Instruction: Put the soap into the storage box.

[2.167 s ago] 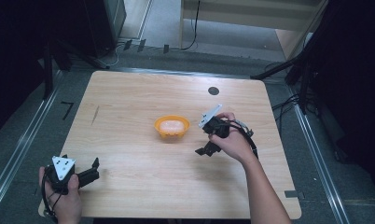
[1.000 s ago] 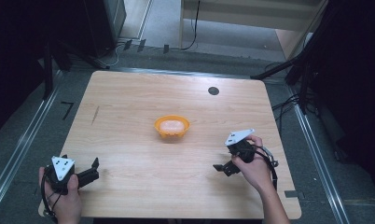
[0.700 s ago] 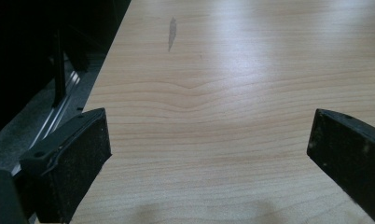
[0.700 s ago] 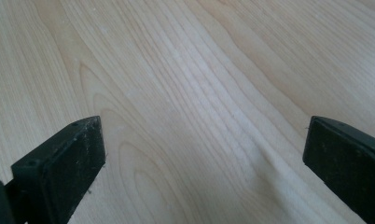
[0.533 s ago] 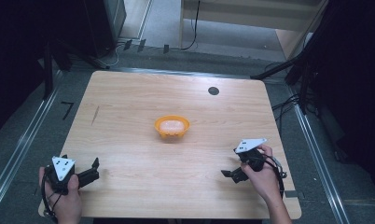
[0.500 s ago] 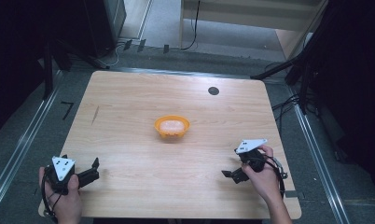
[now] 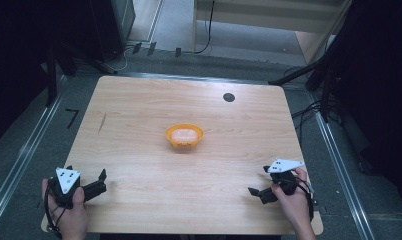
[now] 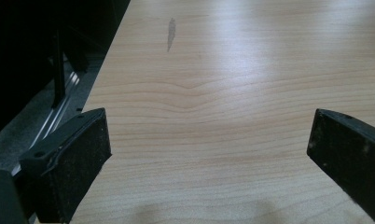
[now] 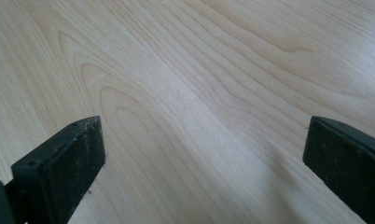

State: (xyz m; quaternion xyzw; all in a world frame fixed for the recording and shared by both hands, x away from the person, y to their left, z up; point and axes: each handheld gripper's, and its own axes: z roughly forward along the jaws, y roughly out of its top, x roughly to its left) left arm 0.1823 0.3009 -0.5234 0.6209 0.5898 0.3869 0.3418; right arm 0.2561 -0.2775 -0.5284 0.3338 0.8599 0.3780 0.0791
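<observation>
Since 2.2 s ago we see the right gripper (image 7: 261,192) drawn back from beside the orange bowl (image 7: 184,136) to the desk's (image 7: 139,110) near right corner. Half a second ago it was already almost there, and it has slid only a little further toward the near edge. The left gripper (image 7: 100,181) has not moved: it sits at the near left corner, held in the person's left hand (image 7: 71,210). The bowl has kept its place too, near the middle of the desk, with something pale inside that we cannot make out.

Both sets of fingers stand wide apart with nothing between them. In the left gripper view its fingers (image 8: 69,163) frame bare wood, with the desk's left edge and a dark metal rail just beyond the left finger. In the right gripper view its fingers (image 9: 64,163) frame bare wood grain.

The bowl lies well apart from both grippers, with open desk on every side of it. A small dark round mark (image 7: 229,97) sits near the far edge, right of centre, and a thin dark streak (image 7: 103,123) lies toward the left edge. The right hand (image 7: 294,202) rests at the near edge, close to the right corner.
</observation>
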